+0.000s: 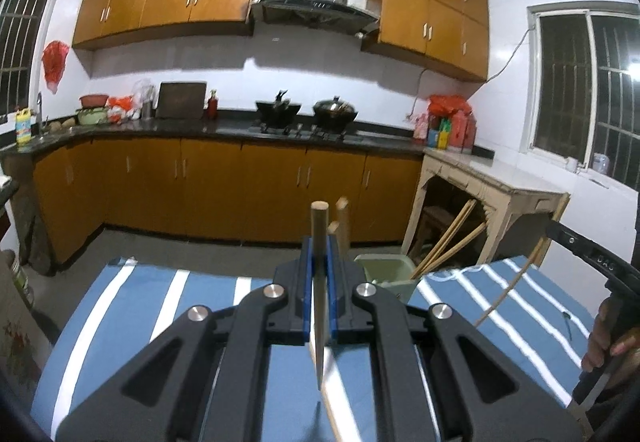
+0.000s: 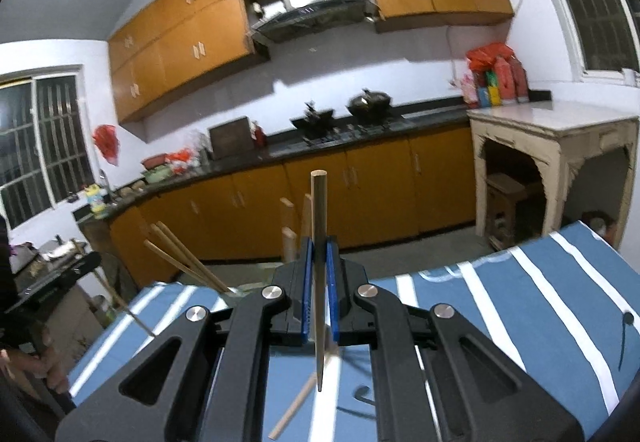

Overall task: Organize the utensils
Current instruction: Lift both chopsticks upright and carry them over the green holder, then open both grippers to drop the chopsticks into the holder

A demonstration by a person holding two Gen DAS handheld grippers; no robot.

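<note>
The left gripper [image 1: 319, 274] is clamped on a chopstick [image 1: 319, 282] that stands upright between its blue pads [image 1: 306, 282], its round top rising above the jaws and its thin tip pointing down at the striped tablecloth [image 1: 160, 302]. The right gripper [image 2: 319, 274] pinches a second chopstick [image 2: 319, 274] in the same way — upright, blunt end up, tip hanging just over the cloth [image 2: 520, 302].

The green holder [image 1: 386, 274] sits on the cloth just right of the left gripper's jaws, with several chopsticks [image 1: 448, 242] leaning out of it toward the right. From the right wrist view the holder itself is almost wholly hidden behind the gripper; only its leaning sticks [image 2: 188, 262] show, left of the jaws. More wooden ends [image 1: 342, 226] poke up behind the left gripper, their lower parts hidden.

A loose chopstick [image 2: 298, 406] lies on the cloth under the right gripper — partly covered by it. Behind the holder runs the kitchen counter [image 1: 224, 127] with two woks [image 1: 334, 109].
</note>
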